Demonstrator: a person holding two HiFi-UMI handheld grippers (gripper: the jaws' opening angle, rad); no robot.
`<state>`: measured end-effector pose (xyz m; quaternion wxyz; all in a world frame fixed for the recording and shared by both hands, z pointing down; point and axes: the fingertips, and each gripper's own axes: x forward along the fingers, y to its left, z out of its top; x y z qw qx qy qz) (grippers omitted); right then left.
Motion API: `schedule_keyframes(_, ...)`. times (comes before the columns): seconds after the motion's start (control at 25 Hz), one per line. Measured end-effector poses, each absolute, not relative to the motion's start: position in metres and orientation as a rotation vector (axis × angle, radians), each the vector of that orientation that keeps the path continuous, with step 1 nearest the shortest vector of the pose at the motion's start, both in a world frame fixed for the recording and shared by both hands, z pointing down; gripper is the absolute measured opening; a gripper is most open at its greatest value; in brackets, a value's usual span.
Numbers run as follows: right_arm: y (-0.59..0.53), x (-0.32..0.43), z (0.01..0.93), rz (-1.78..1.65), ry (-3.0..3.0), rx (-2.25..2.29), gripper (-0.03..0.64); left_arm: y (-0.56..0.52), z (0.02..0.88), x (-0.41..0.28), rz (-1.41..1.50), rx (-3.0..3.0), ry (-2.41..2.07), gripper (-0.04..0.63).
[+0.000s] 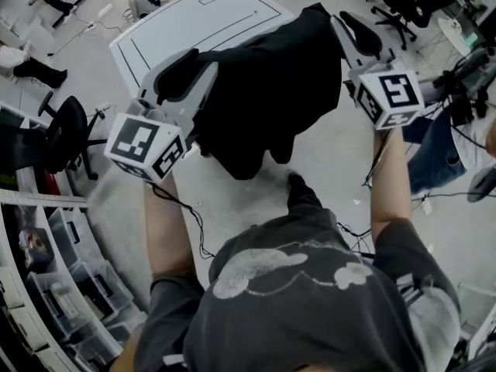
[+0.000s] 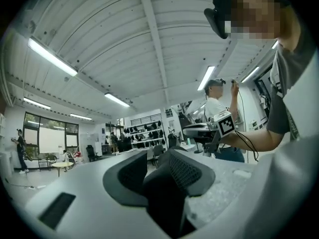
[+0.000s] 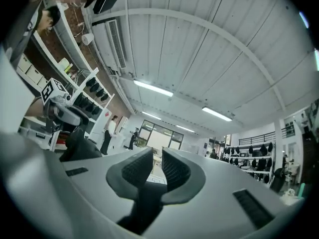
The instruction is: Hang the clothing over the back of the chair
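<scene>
The black clothing (image 1: 271, 91) hangs spread in the air between both tools: the left tool (image 1: 190, 72) pinches a thick bunch, the right tool (image 1: 350, 29) grips only a thin edge deep between its jaws. That slim hold could slip, dropping a corner to the floor (image 1: 333, 161), short of the chair (image 1: 66, 134) outside the left tool

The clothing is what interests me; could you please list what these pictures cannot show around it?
Clothing: head view, bunched and black, its kind unclear.
Table: head view, near side hidden by the clothing.
Right gripper: right gripper view, only darkness low between jaws; grip on clothing uncertain.
</scene>
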<state>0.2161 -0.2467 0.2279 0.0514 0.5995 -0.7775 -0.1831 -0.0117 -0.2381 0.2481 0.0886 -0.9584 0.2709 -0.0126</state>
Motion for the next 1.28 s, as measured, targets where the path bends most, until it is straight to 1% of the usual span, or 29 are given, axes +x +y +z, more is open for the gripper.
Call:
schedule_keyframes(0.16,-0.213,0.182,0.235,-0.528,-2.380,1.890,0.002,-0.212,0.257,-0.033,-0.025,-2.871,0.748,0.075)
schedule_keyframes(0.28,-0.191,0.155,0.245,-0.485,-2.369,1.917,-0.008,-0.195,0.266,-0.052,-0.018,-2.894,0.712,0.021)
schedule_keyframes(0.36,-0.180,0.138,0.255,-0.440,-2.354,1.937,-0.008,-0.187,0.276,-0.064,-0.023,-2.918,0.693,0.007)
schedule_keyframes(0.68,-0.148,0.110,0.304,-0.244,-2.267,2.028,-0.009,-0.164,0.314,-0.086,-0.034,-3.012,0.652,0.002)
schedule_keyframes(1.28,-0.090,0.104,0.369,-0.045,-2.266,1.960,-0.009,-0.110,0.384,-0.054,-0.127,-3.145,0.605,0.002)
